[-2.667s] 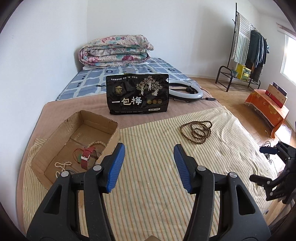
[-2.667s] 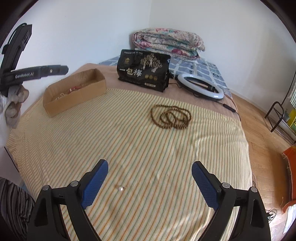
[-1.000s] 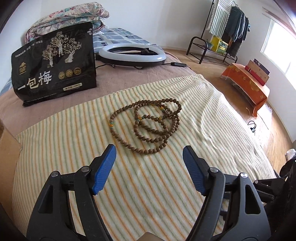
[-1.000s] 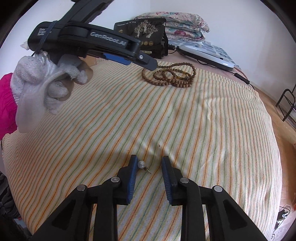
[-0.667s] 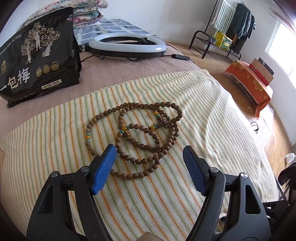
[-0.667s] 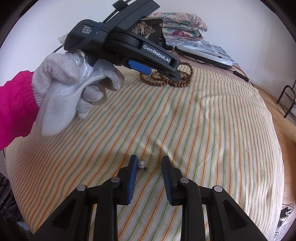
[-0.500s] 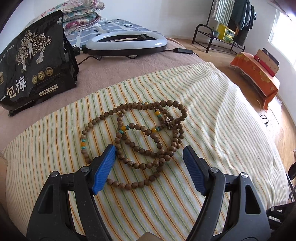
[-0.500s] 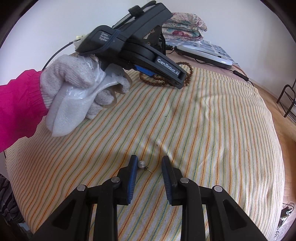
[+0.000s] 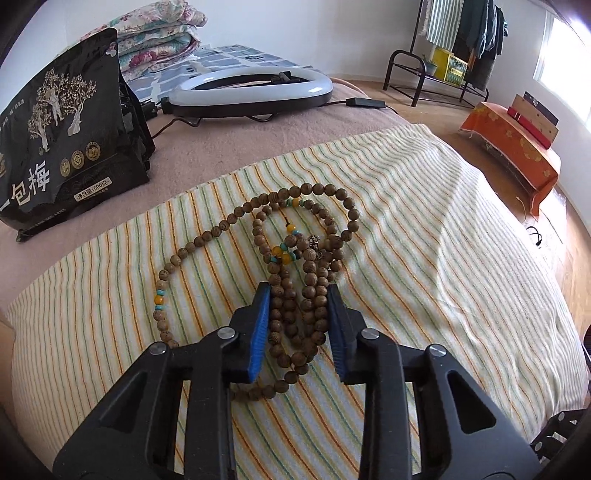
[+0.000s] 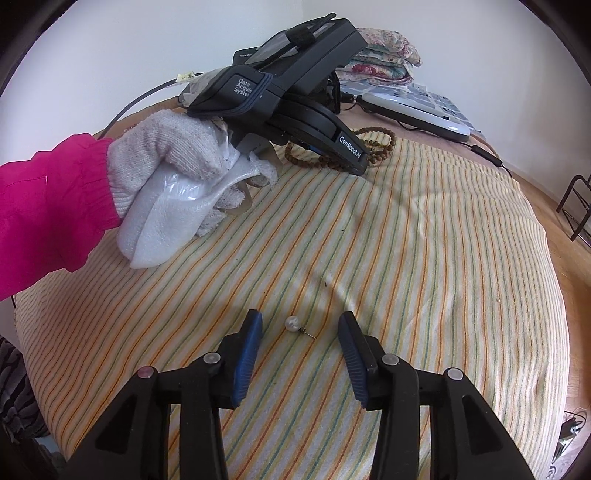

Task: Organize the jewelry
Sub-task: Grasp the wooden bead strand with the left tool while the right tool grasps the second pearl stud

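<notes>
The right claw (image 10: 300, 325) has just been opening, its jaws apart around a pearl stud earring (image 10: 295, 325) lying untouched on the striped blanket (image 10: 406, 240). Farther off, the left claw (image 9: 298, 295) has just closed, bunching the wooden bead necklace (image 9: 295, 258) between its pads.

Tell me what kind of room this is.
Most likely a bedroom in a home: a folded floral quilt lies on a patterned mattress, a clothes rack stands by the wall, and a striped cloth serves as the work surface.
</notes>
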Action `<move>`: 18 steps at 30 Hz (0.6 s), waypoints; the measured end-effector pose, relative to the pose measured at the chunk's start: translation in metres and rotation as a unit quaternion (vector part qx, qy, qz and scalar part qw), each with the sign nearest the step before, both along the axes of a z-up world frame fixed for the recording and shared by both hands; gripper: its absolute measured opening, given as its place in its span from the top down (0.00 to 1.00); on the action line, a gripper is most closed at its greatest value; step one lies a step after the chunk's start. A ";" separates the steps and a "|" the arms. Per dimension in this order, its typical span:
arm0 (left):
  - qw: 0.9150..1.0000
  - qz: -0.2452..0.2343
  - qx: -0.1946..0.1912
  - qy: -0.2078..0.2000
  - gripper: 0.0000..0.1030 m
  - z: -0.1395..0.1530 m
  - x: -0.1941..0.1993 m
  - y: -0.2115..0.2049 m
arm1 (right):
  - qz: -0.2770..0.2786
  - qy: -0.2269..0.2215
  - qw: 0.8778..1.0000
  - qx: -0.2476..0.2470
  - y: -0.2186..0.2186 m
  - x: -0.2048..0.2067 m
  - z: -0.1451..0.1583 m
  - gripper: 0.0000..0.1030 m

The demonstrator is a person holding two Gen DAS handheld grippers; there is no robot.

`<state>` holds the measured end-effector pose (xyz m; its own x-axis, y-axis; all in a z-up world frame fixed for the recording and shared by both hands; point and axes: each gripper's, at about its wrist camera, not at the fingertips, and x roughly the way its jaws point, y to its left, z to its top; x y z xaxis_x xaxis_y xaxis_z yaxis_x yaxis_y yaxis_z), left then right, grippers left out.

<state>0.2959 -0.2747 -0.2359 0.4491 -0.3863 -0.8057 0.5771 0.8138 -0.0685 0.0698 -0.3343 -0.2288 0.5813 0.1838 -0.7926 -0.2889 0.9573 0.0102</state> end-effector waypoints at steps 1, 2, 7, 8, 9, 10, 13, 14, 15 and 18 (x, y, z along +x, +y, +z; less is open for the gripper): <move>1.000 0.001 -0.001 0.000 0.80 0.001 0.000 0.001 | -0.003 0.001 1.000 0.000 -0.001 0.000 0.000 0.69; 1.000 0.002 -0.003 0.000 0.87 0.001 0.000 0.002 | -0.006 0.002 1.000 0.002 -0.002 0.000 0.000 0.76; 1.000 0.005 -0.019 0.014 0.89 0.004 0.002 0.010 | -0.016 0.006 1.000 0.010 -0.005 0.000 0.001 0.94; 1.000 0.007 -0.022 0.016 0.89 0.006 0.001 0.012 | -0.017 0.006 1.000 0.011 -0.006 -0.001 0.002 0.94; 1.000 0.008 -0.025 0.017 0.89 0.007 0.000 0.014 | -0.019 0.004 1.000 0.011 -0.006 -0.002 0.003 0.94; 0.999 0.008 -0.028 0.017 0.89 0.009 -0.001 0.016 | -0.020 0.003 1.000 0.011 -0.006 -0.002 0.004 0.94; 0.999 0.008 -0.032 0.012 0.90 0.016 -0.008 0.024 | -0.028 -0.001 1.000 0.014 -0.008 -0.005 0.007 0.94; 0.999 0.008 -0.033 0.010 0.90 0.019 -0.010 0.026 | -0.031 -0.001 0.999 0.016 -0.009 -0.006 0.008 0.94; 0.999 0.008 -0.036 0.008 0.90 0.023 -0.013 0.029 | -0.034 -0.001 0.999 0.019 -0.010 -0.006 0.009 0.94; 0.999 0.013 -0.045 0.004 0.90 0.033 -0.020 0.040 | -0.043 -0.006 0.999 0.024 -0.013 -0.010 0.015 0.94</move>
<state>0.2762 -0.2342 -0.2024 0.4541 -0.4456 -0.7715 0.5554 0.8187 -0.1460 0.0601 -0.3475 -0.2138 0.6066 0.1709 -0.7764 -0.2065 0.9770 0.0537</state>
